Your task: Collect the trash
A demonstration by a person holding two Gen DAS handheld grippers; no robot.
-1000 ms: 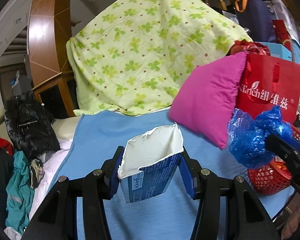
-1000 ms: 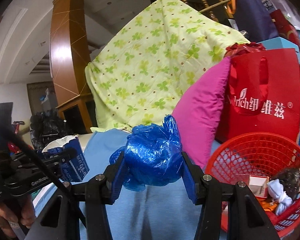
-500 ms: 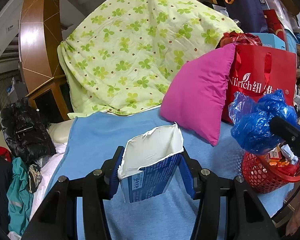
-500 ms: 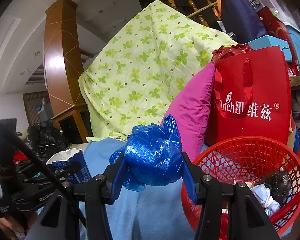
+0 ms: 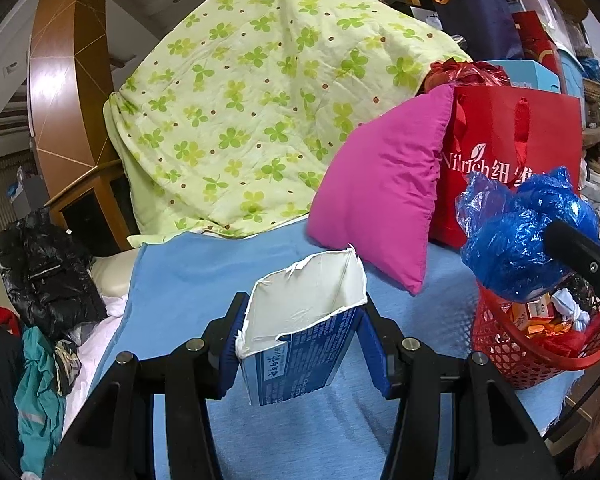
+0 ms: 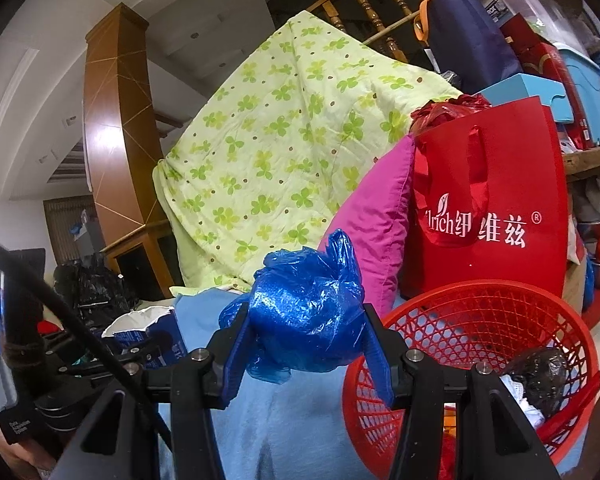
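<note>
Two loads closing on the red basket [image 6: 476, 312] at the blue blanket's [image 5: 228, 276] right edge: right fingers [image 6: 374, 344] pinching the blue plastic bag [image 6: 306, 316], now nearer its rim; left fingers [image 5: 230, 344] pinching the torn carton [image 5: 300, 332], trailing.

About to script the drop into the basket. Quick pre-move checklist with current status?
1. Left tongs clamped on torn carton: ok.
2. Right tongs clamped on blue plastic bag: ok.
3. Red basket open at the top, room left: ok.
4. Bag over basket in the left view; centred: cannot tell.
5. Carton over basket: not ok, it is over the blue cloth.
6. Carton empty: cannot tell.
</note>
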